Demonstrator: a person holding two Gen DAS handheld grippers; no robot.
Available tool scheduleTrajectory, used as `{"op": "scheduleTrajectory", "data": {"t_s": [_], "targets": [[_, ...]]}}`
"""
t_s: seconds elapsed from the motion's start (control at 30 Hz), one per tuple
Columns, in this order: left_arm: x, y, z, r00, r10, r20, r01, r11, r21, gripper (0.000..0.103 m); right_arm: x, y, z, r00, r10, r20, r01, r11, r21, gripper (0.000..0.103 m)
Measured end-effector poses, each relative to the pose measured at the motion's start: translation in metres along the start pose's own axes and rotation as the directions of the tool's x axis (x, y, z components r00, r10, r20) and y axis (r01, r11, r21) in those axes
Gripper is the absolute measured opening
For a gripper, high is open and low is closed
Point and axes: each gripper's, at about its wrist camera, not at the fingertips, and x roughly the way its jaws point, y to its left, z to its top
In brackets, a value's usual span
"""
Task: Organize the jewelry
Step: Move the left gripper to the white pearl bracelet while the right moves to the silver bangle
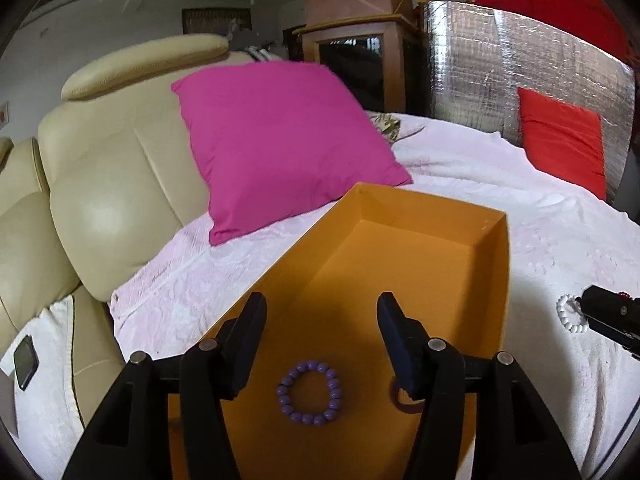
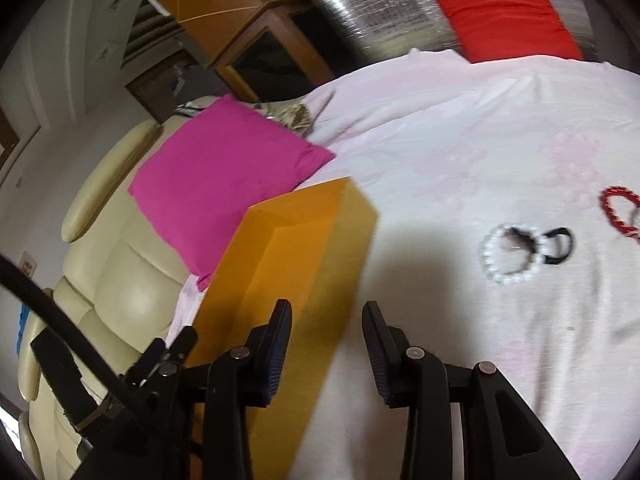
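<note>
White bedspread [image 1: 500, 184], orange box [image 1: 496, 264] holding purple bead bracelet [image 1: 309, 393]

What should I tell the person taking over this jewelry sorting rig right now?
Left gripper: open, empty, above the orange box.
Right gripper: open, empty, over the box's outer wall and the white bedspread.
Done: purple bead bracelet lies in the box; a dark red ring-shaped piece sits beside it, partly hidden by a finger.
Left: white bead bracelet, black hair tie beside it, and red bead bracelet are on the bedspread to the right of the box. The white one looks nearest to the right gripper.
</note>
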Motion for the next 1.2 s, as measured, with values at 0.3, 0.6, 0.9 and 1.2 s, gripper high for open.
{"op": "scheduleTrajectory", "data": {"t_s": [0.3, 0.6, 0.9, 1.2], "targets": [[-0.032, -0.043, 0.0, 0.989, -0.089, 0.115, 0.079, 0.993, 0.087, 0.067, -0.066, -0.074, 0.023, 0.992, -0.095, 0.079, 0.085, 0.989, 0.122, 0.039], [-0.059, -0.108, -0.01, 0.942, -0.319, 0.106, 0.288, 0.929, 0.234, 0.067, -0.145, -0.172, 0.028, 0.963, -0.221, 0.154, 0.163, 0.933, 0.32, 0.039], [-0.017, -0.172, -0.018, 0.885, -0.441, -0.153, 0.463, 0.869, 0.176, 0.067, -0.21, -0.232, 0.015, 0.936, -0.284, 0.206, 0.168, 0.879, 0.446, 0.039], [0.007, -0.213, -0.029, 0.857, -0.465, -0.222, 0.511, 0.824, 0.245, 0.06, -0.257, -0.271, 0.008, 0.901, -0.346, 0.261, 0.159, 0.824, 0.543, 0.039]]}}
